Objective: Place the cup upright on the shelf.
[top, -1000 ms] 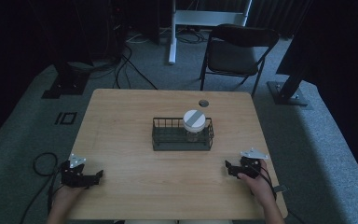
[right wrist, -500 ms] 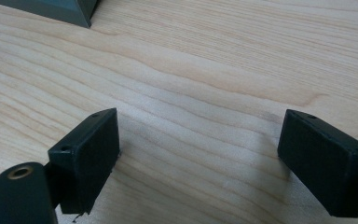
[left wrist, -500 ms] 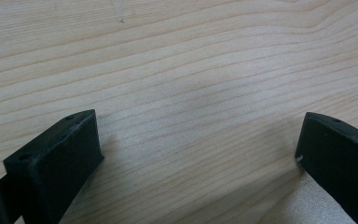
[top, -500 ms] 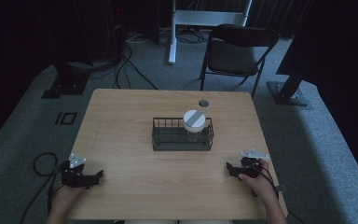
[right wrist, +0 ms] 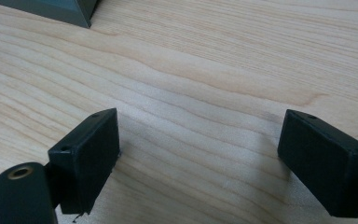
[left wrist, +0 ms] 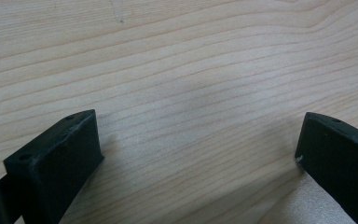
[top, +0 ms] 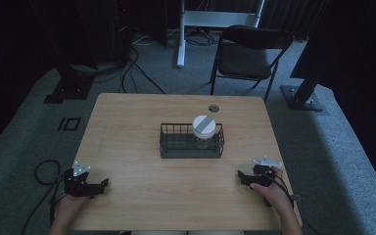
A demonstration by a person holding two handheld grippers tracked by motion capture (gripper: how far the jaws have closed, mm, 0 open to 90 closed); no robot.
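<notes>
High view, jar (top: pixel 204 130) in wire basket (top: pixel 169 148) midway between both tongs, seemingly upright

counter (top: pixel 127 142): light tan wood, fine wavy grain lines, darker streaks in both gripper views
basket (top: pixel 191 147): dark grey-green wire, vertical bar pattern
jar (top: pixel 204 131): clear body, white lid with grey band across it
left claw (top: pixel 98 185): matte black, grey plate on top
right claw (top: pixel 243 177): matte black, grey plate on top, brass-coloured ring at one joint in right gripper view
chair (top: pixel 248 51): black
floor (top: pixel 24 142): grey carpet, black cables
</notes>
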